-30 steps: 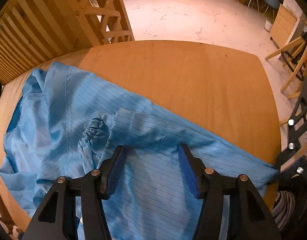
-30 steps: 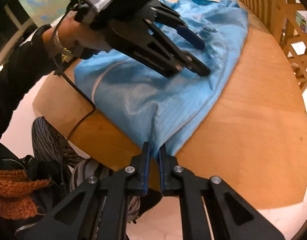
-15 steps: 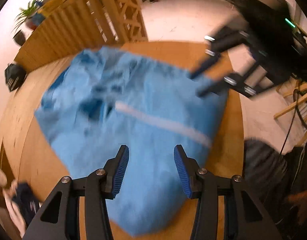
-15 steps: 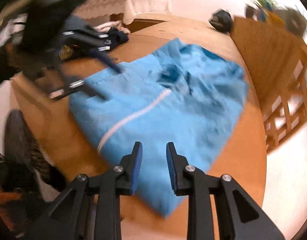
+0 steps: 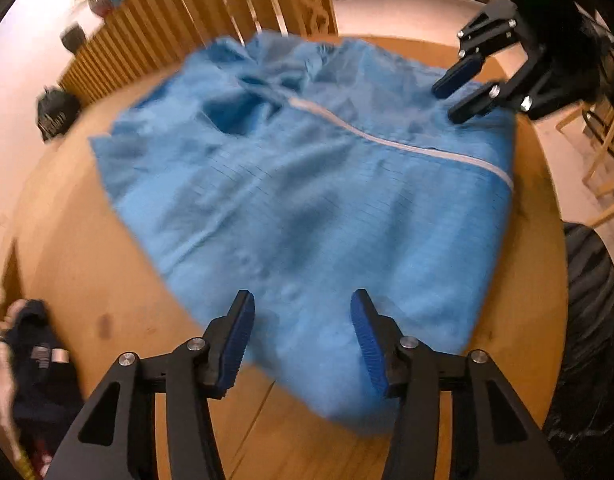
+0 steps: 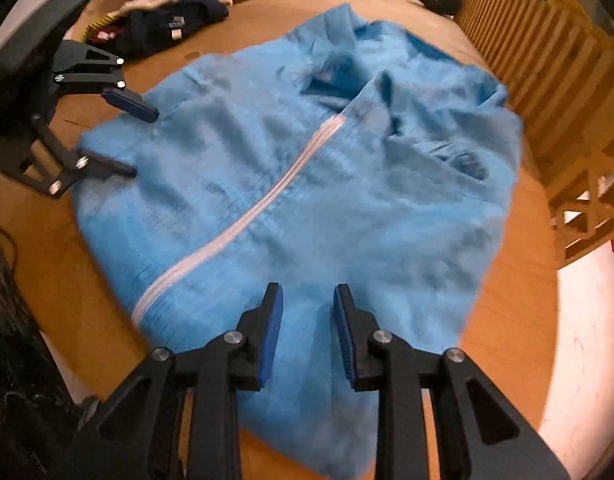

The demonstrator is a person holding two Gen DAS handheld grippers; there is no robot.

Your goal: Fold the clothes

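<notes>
- Wooden table (image 6: 507, 280), round-edged, carries everything; a slatted wooden fence (image 6: 547, 56) stands beyond its far edge, and pale floor shows past it.
- Blue garment (image 6: 307, 184) lies spread and rumpled across the table's middle, a white zipper (image 6: 243, 228) running diagonally down its front, its collar end towards the fence.
- Left gripper (image 5: 303, 336) hangs over the garment's near hem, jaws apart, nothing clamped.
- Right gripper (image 6: 307, 320) hangs over the hem near the zipper's lower end, jaws parted, cloth beneath them but not pinched.
- Dark clothes (image 6: 167, 24) sit heaped at the table's far left edge.
</notes>
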